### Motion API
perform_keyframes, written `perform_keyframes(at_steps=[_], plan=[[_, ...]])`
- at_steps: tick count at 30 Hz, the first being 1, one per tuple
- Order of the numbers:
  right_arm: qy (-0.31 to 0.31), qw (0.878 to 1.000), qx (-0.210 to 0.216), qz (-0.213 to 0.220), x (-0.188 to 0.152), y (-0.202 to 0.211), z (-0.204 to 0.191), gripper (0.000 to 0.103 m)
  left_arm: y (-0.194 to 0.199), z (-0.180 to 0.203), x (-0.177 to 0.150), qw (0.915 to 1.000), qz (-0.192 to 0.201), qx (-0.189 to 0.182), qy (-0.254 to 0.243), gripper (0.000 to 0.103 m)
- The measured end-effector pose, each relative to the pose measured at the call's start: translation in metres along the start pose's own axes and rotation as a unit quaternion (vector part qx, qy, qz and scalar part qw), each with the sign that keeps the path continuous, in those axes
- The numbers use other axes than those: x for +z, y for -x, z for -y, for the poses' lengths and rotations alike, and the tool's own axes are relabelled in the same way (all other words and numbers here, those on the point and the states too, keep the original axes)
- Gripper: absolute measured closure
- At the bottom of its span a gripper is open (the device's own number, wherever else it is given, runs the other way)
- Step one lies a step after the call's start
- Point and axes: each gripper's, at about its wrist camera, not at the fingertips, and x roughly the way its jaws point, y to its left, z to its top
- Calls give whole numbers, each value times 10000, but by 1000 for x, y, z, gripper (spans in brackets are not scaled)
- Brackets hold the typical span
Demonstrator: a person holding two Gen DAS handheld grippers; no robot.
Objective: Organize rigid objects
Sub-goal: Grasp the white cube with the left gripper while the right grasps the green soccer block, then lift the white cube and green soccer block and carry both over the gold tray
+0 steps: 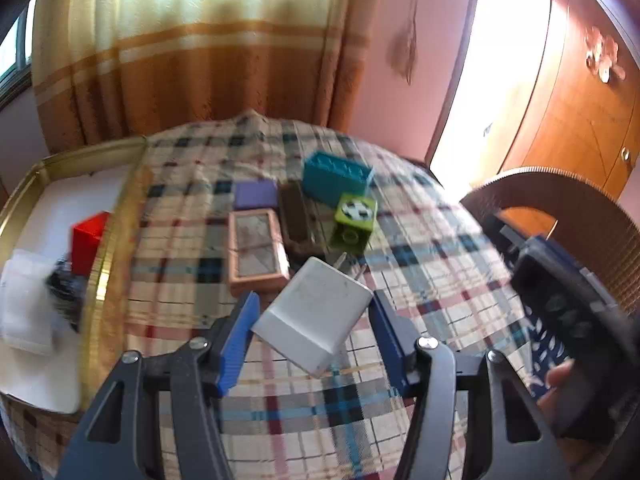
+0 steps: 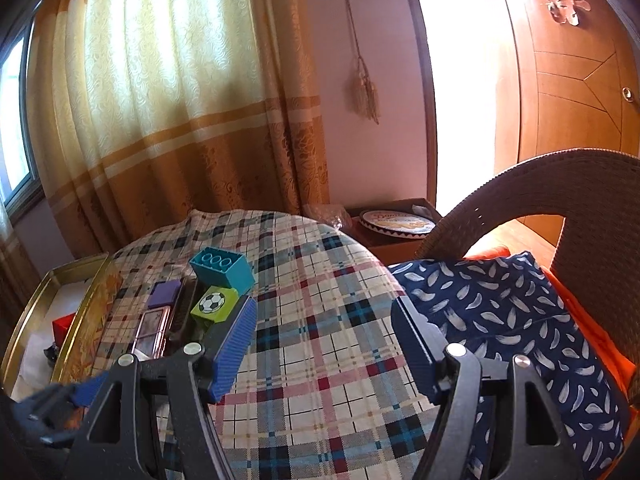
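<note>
While left gripper [image 1: 314, 316] clamps white charger [image 1: 316, 316]; right gripper [image 2: 322, 344] open-fingered.

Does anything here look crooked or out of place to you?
The white plug adapter sits askew between the left gripper pads, pinched corner to corner, prongs tilted toward the green football block. On the plaid tablecloth, the teal block leans on the green one rather than lying flat. Nothing looks spilled or broken.
</note>
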Motion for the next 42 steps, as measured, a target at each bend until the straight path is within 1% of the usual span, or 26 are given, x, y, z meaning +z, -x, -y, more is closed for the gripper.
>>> perform_keyframes(at_steps=[2, 4, 6, 8, 10, 12, 14, 17, 20, 22, 24, 27, 29, 33, 35, 39, 42], plan=[[61, 9997, 210, -119, 1, -5, -4, 31, 11, -7, 5, 9998, 173, 81, 15, 46], [203, 9986, 465, -148, 3, -9, -13, 32, 21, -13, 9, 9993, 329, 171, 15, 46], [372, 9978, 542, -100, 6, -11, -25, 32, 31, -22, 15, 9985, 487, 264, 32, 46], [510, 9960, 705, -177, 11, -17, -39, 32, 39, -29, 19, 9977, 592, 314, 65, 46], [584, 9946, 796, -321, 15, -28, -52, 39, 46, -36, 21, 9971, 666, 349, 112, 46], [637, 9936, 812, -462, 17, -40, -62, 42, 49, -45, 23, 9963, 747, 406, 162, 46], [624, 9918, 861, -707, 17, -56, -72, 45, 52, -52, 23, 9959, 768, 445, 193, 46], [404, 9899, 855, -1055, 14, -81, -79, 47, 54, -58, 24, 9956, 758, 501, 239, 46], [414, 9890, 748, -1208, 10, -95, -83, 49, 54, -63, 24, 9954, 727, 574, 243, 46], [471, 9884, 697, -1263, 7, -98, -86, 55, 52, -64, 25, 9951, 709, 643, 233, 46], [428, 9874, 680, -1363, 4, -103, -85, 59, 49, -64, 24, 9950, 674, 694, 232, 46], [266, 9863, 654, -1488, 4, -108, -79, 65, 47, -64, 23, 9955, 633, 654, 264, 46], [249, 9866, 631, -1482, 6, -109, -76, 69, 47, -64, 22, 9956, 629, 655, 251, 46], [307, 9868, 586, -1477, 6, -107, -74, 69, 46, -61, 20, 9964, 580, 573, 227, 46], [131, 9875, 619, -1442, 6, -100, -68, 69, 44, -59, 18, 9967, 555, 554, 218, 46], [67, 9923, 603, -1078, 8, -73, -62, 69, 41, -54, 15, 9971, 507, 535, 164, 46], [58, 9941, 627, -887, 5, -53, -59, 69, 40, -50, 12, 9976, 481, 465, 161, 46]])
